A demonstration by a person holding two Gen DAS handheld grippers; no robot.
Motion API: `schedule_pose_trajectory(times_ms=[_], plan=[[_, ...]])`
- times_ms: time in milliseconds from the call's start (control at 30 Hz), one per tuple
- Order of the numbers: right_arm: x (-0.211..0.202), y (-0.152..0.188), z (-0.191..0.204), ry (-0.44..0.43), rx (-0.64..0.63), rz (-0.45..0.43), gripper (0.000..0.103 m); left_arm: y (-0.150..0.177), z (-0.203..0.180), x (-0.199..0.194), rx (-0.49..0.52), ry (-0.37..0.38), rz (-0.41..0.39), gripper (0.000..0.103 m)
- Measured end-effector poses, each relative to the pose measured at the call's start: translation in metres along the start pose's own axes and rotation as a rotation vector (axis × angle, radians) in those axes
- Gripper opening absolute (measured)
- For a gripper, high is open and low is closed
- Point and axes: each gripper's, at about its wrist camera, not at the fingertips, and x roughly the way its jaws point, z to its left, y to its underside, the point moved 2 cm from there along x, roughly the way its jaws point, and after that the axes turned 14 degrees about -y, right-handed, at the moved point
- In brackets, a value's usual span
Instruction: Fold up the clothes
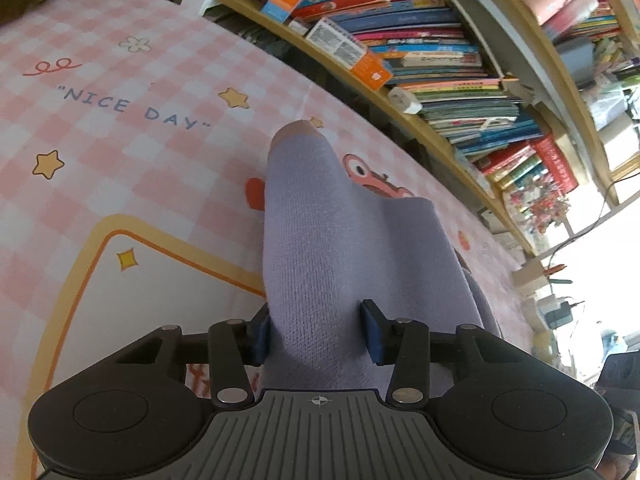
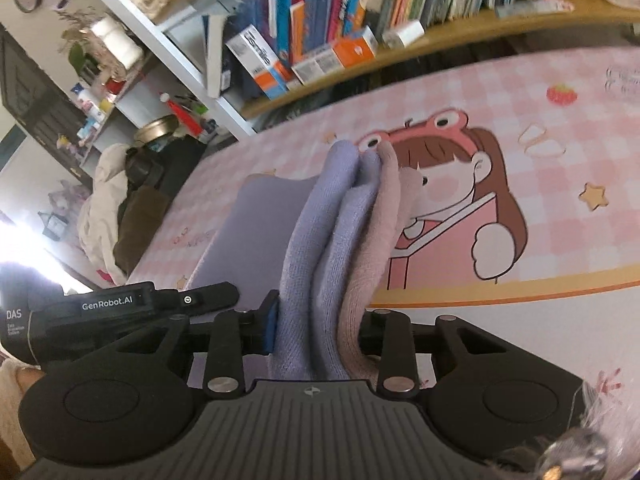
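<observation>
Both claws (image 1: 318,330) (image 2: 316,326) clamp lilac knitwear (image 2: 320,240) (bunched) above pink cloth (image 1: 120,140).

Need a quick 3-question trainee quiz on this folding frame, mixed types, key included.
1. True or false: the right gripper grips several bunched fabric layers.
2. What words are printed on the pink checked mat?
3. The garment in the left gripper is: A) lavender knit B) blue denim C) white towel.

Key: 1 true. 2 "NICE DAY". 3 A.
</observation>
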Motion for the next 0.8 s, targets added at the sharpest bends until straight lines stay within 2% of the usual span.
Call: schedule_pose_trajectory(times_ms=[367,800], plan=[[-0.029,0.004,0.005,0.001,-0.041,-0.038,0.031,0.012,-0.029,-0.021,0.057,-0.004,-0.062,0.043],[-0.038,0.008,0.003,-0.007,-0.032,-0.040,0.031,0.019,-0.037,-0.027,0.065,-0.020,-0.078,0.043]])
